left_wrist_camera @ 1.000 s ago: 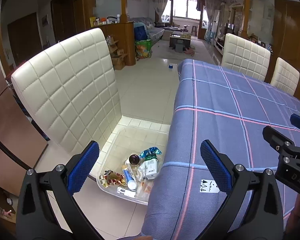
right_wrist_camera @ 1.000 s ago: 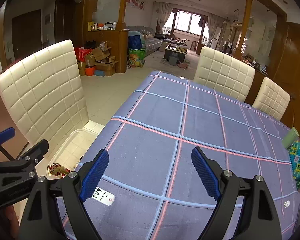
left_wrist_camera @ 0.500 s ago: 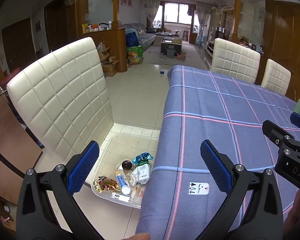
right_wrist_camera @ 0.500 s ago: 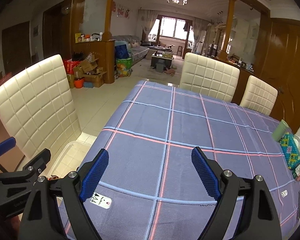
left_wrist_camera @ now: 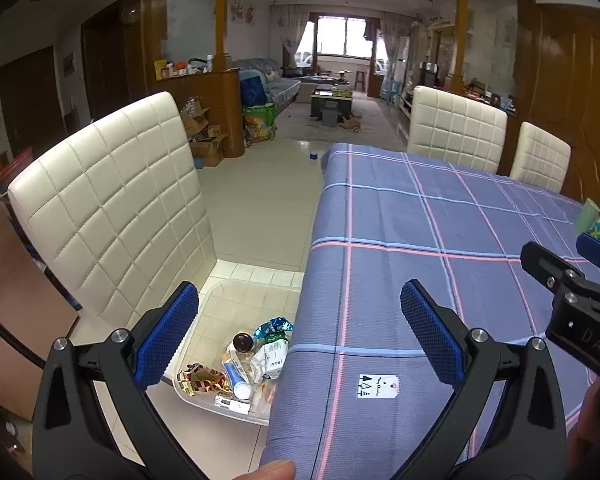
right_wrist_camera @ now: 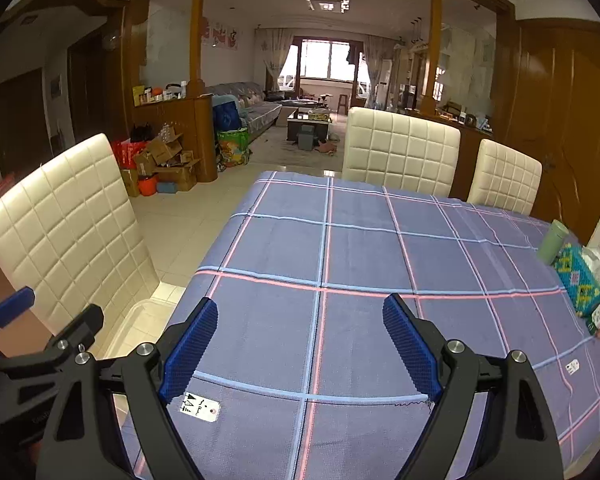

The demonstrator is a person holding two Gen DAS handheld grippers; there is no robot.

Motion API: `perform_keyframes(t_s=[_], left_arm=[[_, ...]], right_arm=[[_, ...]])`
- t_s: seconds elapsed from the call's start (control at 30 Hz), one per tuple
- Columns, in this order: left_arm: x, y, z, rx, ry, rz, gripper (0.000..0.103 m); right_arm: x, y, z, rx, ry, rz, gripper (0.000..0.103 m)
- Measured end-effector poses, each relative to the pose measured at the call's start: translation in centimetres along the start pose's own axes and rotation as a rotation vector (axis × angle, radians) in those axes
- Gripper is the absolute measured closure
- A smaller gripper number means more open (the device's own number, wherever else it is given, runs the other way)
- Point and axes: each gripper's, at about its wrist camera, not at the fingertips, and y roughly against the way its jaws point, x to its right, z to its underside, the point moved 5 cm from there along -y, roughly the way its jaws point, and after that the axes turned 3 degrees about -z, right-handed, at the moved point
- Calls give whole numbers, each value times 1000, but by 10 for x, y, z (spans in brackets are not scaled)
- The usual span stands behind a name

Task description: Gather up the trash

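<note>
A clear plastic bin (left_wrist_camera: pixel 220 292) sits on a cream chair seat beside the table and holds several pieces of trash (left_wrist_camera: pixel 244 364): wrappers, a small bottle, a tube. My left gripper (left_wrist_camera: pixel 298 320) hovers open above the table's near corner, between bin and cloth, with nothing between its blue pads. My right gripper (right_wrist_camera: pixel 298 334) is open over the purple checked tablecloth (right_wrist_camera: pixel 360 260), also holding nothing. In the right wrist view the bin's rim (right_wrist_camera: pixel 134 314) peeks out by the table edge. Each gripper shows at the edge of the other's view.
A cream quilted chair (left_wrist_camera: pixel 108 208) backs the bin; two more chairs (right_wrist_camera: pixel 400 148) stand at the table's far side. A green cup (right_wrist_camera: pixel 552 242), a patterned tissue box (right_wrist_camera: pixel 578 278) and packets lie at the table's right. A fingertip (left_wrist_camera: pixel 272 470) shows at the bottom.
Both grippers have risen a little and tilted up, so more of the room and the far table shows. Jaws stayed open throughout; nothing was picked up or dropped.
</note>
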Motion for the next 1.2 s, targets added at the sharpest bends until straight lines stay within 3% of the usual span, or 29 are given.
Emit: perform_keyframes(t_s=[0.4,0.73,1.2], left_arm=[[9,6,-2,36,-23,-4,3],[12,12,-3,48,-22,14,3],[13,26,-7,87,-17,14,3]], right_arm=[[3,2,4,7,-10,3,20],[3,20,1,97,12,40,20],[4,33,-4,131,5,33,20]])
